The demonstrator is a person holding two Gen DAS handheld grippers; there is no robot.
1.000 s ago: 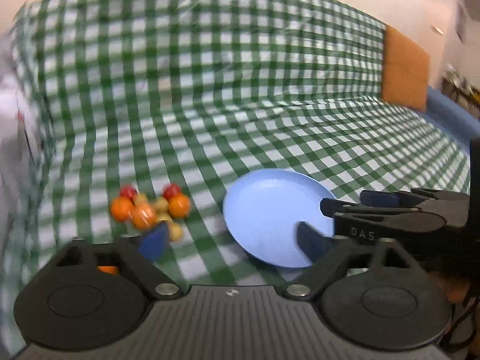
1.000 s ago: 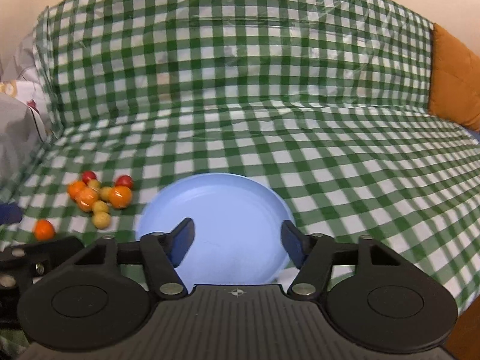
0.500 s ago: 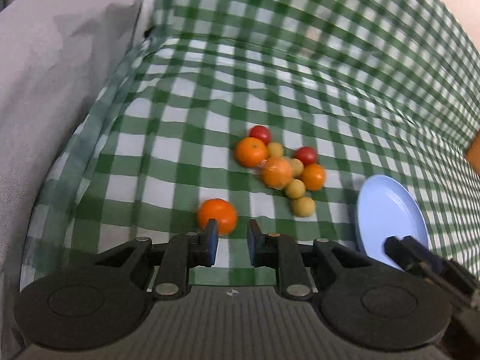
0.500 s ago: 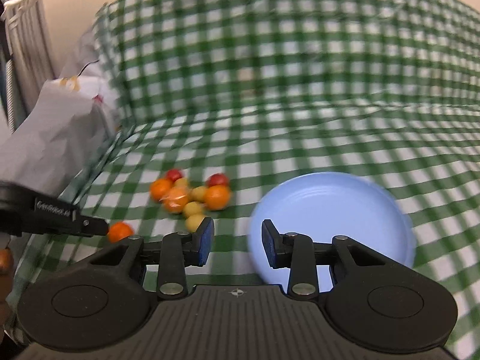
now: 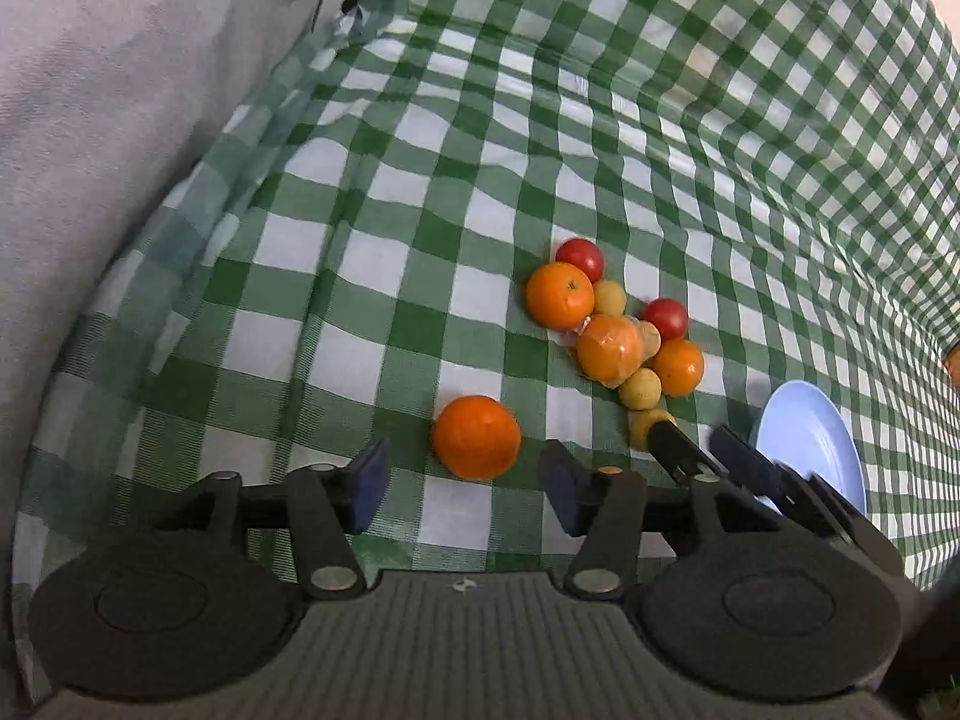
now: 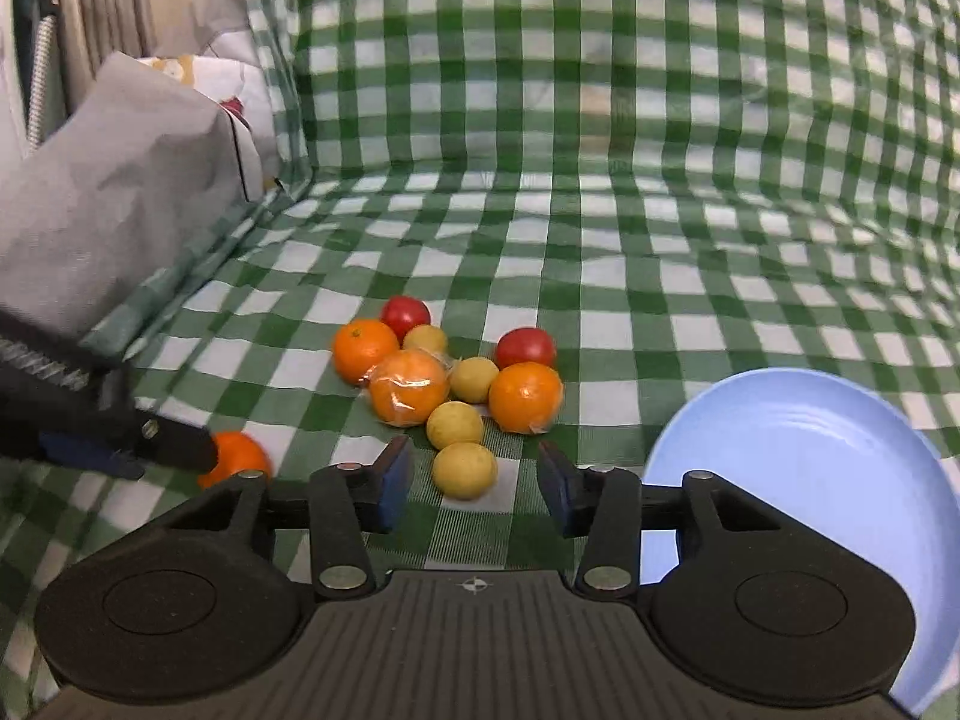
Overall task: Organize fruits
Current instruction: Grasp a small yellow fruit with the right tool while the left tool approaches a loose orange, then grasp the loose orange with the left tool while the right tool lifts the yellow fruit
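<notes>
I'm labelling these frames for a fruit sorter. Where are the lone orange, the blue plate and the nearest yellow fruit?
lone orange [image 5: 476,437]: left wrist view, middle of its peel.
blue plate [image 6: 840,450]: right wrist view, bare inner surface.
nearest yellow fruit [image 6: 464,470]: right wrist view, centre of its skin.

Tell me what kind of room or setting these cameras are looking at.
Probably a home living room: a sofa draped in a green checked cloth that covers seat and backrest, grey bedding or fabric piled at one end, and loose fruit beside a blue plate on the seat.
</notes>
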